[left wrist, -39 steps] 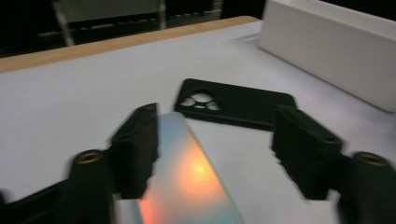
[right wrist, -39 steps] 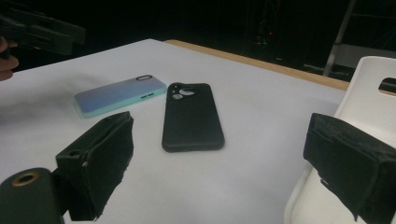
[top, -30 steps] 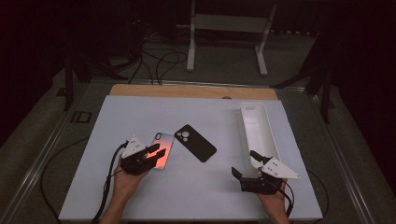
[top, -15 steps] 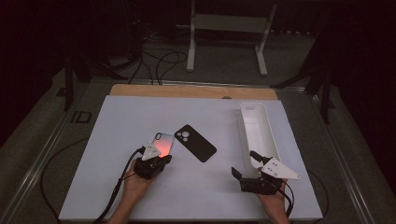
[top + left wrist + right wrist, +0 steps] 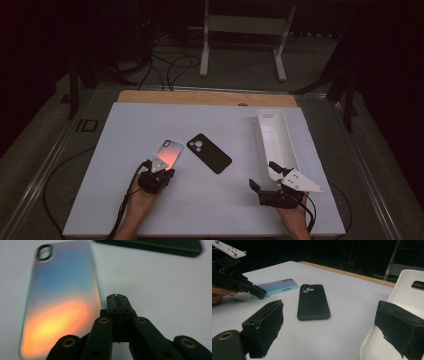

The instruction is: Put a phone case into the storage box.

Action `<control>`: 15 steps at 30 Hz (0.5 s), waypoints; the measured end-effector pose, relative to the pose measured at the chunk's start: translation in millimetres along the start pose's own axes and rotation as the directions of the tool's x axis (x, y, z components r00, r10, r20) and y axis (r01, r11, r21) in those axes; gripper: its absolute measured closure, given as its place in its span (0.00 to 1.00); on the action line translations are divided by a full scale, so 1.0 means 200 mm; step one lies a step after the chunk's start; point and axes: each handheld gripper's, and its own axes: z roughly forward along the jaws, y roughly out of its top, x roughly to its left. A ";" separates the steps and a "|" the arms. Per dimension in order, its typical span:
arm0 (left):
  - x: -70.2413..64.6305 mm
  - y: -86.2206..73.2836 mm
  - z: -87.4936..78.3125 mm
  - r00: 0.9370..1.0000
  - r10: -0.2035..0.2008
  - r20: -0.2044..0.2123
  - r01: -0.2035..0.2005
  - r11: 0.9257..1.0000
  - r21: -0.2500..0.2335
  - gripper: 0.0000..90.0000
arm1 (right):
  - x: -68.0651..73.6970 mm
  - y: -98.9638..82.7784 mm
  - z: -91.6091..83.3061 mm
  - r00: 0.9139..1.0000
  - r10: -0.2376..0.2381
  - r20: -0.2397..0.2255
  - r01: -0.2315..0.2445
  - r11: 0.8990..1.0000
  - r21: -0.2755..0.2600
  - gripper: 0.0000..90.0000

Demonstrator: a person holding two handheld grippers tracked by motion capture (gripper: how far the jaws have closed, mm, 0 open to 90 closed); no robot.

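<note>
Black and closed, the left tongs [image 5: 117, 298] are seen in the left gripper view with their jaws pressed flat together and nothing between them; the jaws have just been closing. Their tip is set down on the white surface [image 5: 215, 200] at the near right corner of the iridescent phone case [image 5: 60, 302], just beside its edge; whether the edge is actually touched cannot be told. The case is laid flat, back up, at the left of the surface, its camera cutout at the far end. In the high view the left tongs [image 5: 159, 170] are held at the near end of that case [image 5: 170, 153].

At the near right, the right tongs [image 5: 264, 175] are held wide open and empty, close to the near end of the white tray [image 5: 264, 131], with nothing gripped.

The step in hand is judged to be a nudge or a pry at the case's corner with the closed tip. It is best done with the tip kept low against the surface and pressed squarely on the thin edge, so that it is not ridden up over the glossy back. A slow, straight push is advised, since a smooth flat case is likely to spin if pushed off-centre.

Further off, a black phone case [image 5: 209, 152] is laid flat between the iridescent one and the tray, apart from both. Beyond it, a wooden strip [image 5: 200, 97] is seen along the far edge.
</note>
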 end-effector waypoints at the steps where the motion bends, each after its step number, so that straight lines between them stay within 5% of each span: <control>1: 0.00 0.00 0.00 1.000 0.000 0.000 0.000 1.000 0.000 1.00 | 0.00 0.00 0.00 1.000 0.000 0.000 0.000 1.000 0.000 0.09; 6: 0.02 -0.01 0.00 1.000 -0.016 -0.008 0.016 1.000 0.004 1.00 | 0.01 0.00 0.01 1.000 -0.001 -0.003 0.001 1.000 0.003 0.09; 11: 0.03 0.00 -0.05 0.999 -0.025 0.022 0.027 0.997 -0.079 0.99 | 0.00 0.00 0.01 1.000 -0.001 -0.007 0.001 1.000 0.003 0.09; 12: 0.05 0.01 -0.10 0.999 -0.035 0.030 0.039 0.989 -0.144 0.98 | 0.00 0.00 0.01 1.000 -0.005 -0.006 0.005 1.000 0.006 0.09; 13: 0.05 0.01 -0.10 0.999 -0.035 0.030 0.039 0.989 -0.144 0.97 | 0.00 0.00 0.01 1.000 -0.005 -0.006 0.005 1.000 0.006 0.09; 15: 0.08 0.00 -0.21 0.998 -0.029 0.052 0.042 0.966 -0.255 0.93 | 0.00 0.00 0.01 1.000 -0.009 -0.008 0.009 1.000 0.007 0.09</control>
